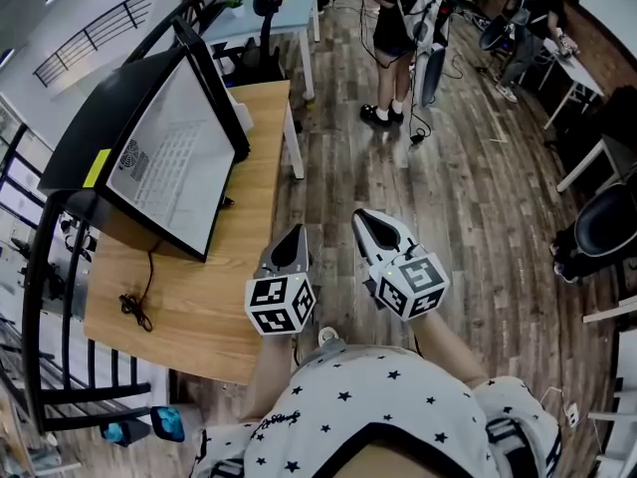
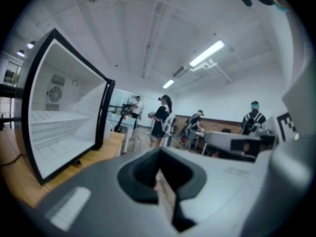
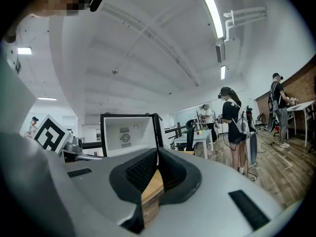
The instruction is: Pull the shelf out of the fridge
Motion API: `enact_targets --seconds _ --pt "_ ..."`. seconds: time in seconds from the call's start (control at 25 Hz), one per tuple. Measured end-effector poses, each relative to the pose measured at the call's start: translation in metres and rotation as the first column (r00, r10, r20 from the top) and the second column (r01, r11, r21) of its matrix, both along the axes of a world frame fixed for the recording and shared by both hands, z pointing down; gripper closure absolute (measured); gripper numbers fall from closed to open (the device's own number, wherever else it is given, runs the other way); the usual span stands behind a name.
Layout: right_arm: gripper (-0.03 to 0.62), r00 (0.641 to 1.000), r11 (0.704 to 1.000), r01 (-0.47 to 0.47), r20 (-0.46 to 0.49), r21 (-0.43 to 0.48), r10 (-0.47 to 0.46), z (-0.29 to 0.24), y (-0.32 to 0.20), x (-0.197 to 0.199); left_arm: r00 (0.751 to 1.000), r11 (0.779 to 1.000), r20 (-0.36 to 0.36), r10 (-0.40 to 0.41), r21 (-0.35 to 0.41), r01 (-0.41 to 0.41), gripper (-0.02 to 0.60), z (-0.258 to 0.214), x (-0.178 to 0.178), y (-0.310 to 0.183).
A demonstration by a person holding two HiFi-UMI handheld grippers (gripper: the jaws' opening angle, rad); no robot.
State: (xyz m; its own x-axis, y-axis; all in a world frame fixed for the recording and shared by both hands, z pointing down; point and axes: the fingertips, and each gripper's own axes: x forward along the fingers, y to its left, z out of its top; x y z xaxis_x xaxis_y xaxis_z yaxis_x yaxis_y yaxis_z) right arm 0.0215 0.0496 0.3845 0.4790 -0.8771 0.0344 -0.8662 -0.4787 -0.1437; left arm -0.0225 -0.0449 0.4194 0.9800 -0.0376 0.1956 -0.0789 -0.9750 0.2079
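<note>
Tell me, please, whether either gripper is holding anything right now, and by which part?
Nothing is held. The left gripper and the right gripper both have their jaws closed together with nothing between them, away from the open fridge.

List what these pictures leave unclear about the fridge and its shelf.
Shelf front edge and supports: left gripper view, blurred, pale on pale.
Fridge interior: head view, steep angle, washed out.
Shelf in right gripper view: too small, far off.

Left gripper and right gripper held side by side, fingers pressed together, holding nothing
</note>
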Motion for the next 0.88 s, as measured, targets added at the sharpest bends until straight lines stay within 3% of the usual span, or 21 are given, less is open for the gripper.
enact_targets --seconds 0.4,0.88 --pt "0.571 0.999 0.999 0.033 0.039 0.021 -0.034 0.007 -0.066 0.016 0.999 0.999 0.021 -0.033 -0.019 0.034 0.575 0.010 0.014 -0.064" --pt "0.571 0.987 0.993 0.115 0.109 0.038 -0.119 0.018 -0.139 0.008 0.991 0.990 0.036 -0.129 -0.050 0.130 0.575 0.024 -0.004 -0.138"
